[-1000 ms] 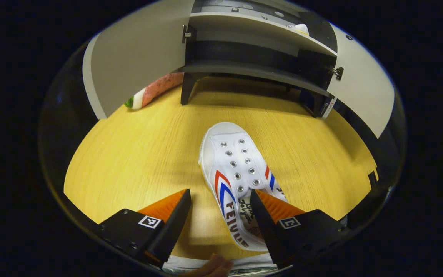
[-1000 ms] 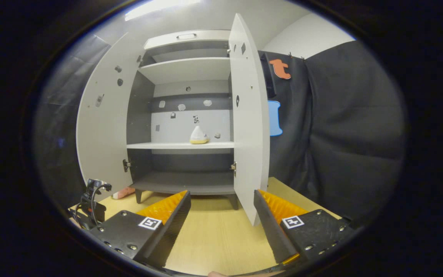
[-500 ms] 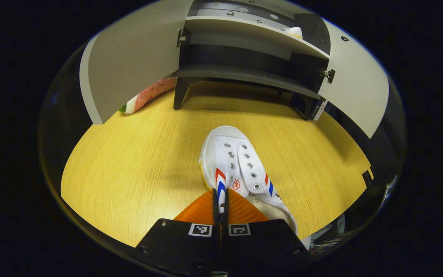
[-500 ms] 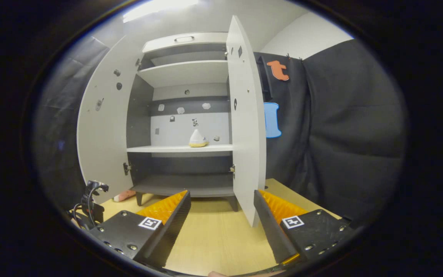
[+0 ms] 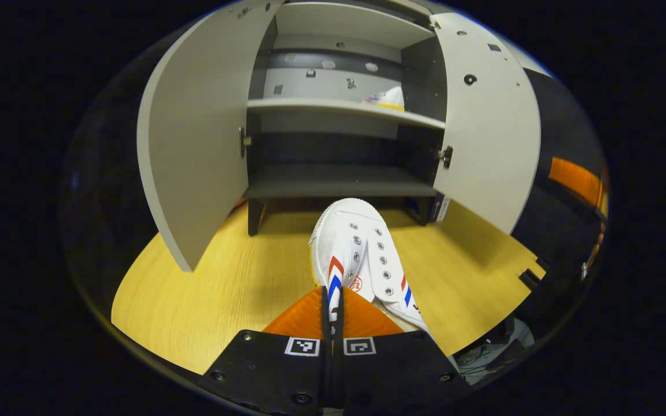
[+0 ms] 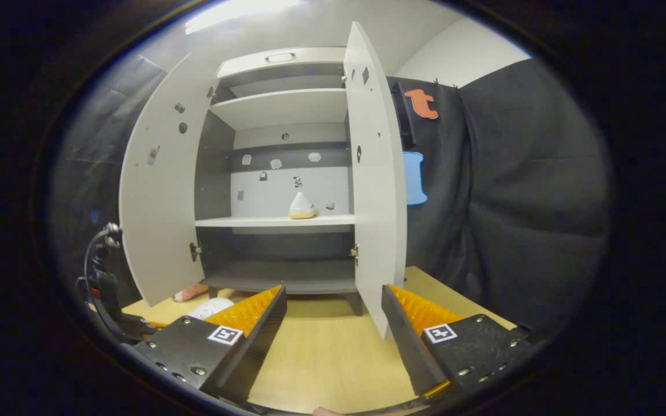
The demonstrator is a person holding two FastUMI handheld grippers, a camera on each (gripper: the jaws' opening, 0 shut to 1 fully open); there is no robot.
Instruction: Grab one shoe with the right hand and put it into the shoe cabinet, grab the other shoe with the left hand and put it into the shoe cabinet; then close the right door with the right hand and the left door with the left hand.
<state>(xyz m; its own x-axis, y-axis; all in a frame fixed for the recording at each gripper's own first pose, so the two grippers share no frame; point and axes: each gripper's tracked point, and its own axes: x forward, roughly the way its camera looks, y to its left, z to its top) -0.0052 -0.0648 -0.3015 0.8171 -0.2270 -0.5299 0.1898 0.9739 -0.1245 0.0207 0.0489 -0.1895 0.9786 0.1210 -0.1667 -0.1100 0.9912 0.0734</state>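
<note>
A white shoe (image 5: 362, 254) with red and blue chevrons hangs toe-forward over the wooden top, my left gripper (image 5: 331, 293) shut on its side wall. Its toe points at the open cabinet's dark bottom shelf (image 5: 339, 182). A second white shoe (image 5: 388, 98) stands on the light middle shelf, toward the right. In the right gripper view that shelved shoe (image 6: 302, 206) sits mid-cabinet, and my right gripper (image 6: 333, 300) stands open and holds nothing, low over the wood in front of the right door (image 6: 376, 185). The held shoe's toe (image 6: 213, 308) peeks out at lower left.
Both cabinet doors stand wide open, the left door (image 5: 194, 144) and the right door (image 5: 483, 133). A pink roll (image 6: 190, 292) lies on the wood behind the left door. Black cloth hangs to the right of the cabinet.
My left gripper shut on the white shoe, then lifted it and swung up to face the cabinet shelves. The right gripper has barely moved and stays open.
</note>
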